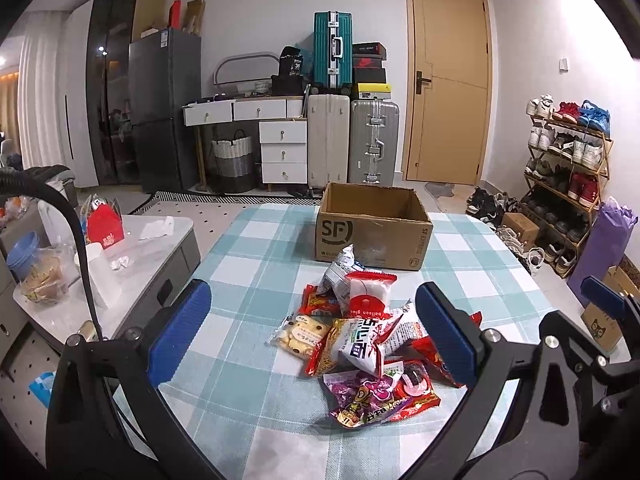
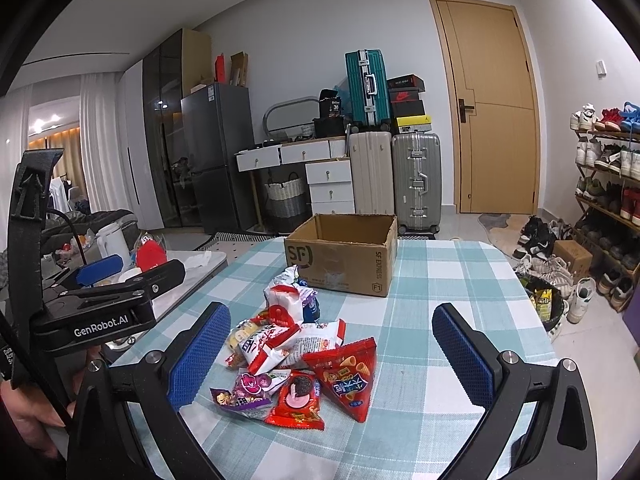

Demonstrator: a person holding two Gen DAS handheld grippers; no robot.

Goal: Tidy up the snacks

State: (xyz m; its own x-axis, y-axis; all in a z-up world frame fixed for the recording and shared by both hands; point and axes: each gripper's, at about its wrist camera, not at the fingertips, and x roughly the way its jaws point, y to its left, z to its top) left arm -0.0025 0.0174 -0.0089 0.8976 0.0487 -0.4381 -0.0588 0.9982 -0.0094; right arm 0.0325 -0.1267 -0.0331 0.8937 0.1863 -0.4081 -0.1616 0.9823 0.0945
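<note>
A: Report task status; state what is done and what is left

B: Judged from the present layout, no snack is sorted yet; the snack pile (image 1: 360,332) lies in one heap on the checked tablecloth of the surface (image 1: 248,264); the cardboard box (image 1: 372,226) stands open just behind the heap, apart from it; as much of its interior as shows holds nothing, though the floor of the box is hidden from both views

A: Gripper state?

B: Left gripper (image 1: 316,332): jaws wide apart, holding nothing, the heap visible between the blue pads; right gripper (image 2: 332,354): jaws likewise wide, holding nothing, raised over the near end of the heap; neither touches a packet

A: Identify the nearest items

B: In the right wrist view: a red triangular chip bag (image 2: 348,376) at the near right of the heap; a red cookie packet (image 2: 296,400) just beside it; a purple candy packet (image 2: 244,390) at the near left, touching the cookie packet; a white noodle-snack bag (image 2: 272,342) lies on top of the others; further packets are stacked toward the box, overlapping

A: Remaining work?

B: Probably everything: each packet has to be gripped singly and moved, most likely into the box; the overlapping, crinkly bags may drag neighbours along, so the loose outer ones look easiest to begin with
</note>
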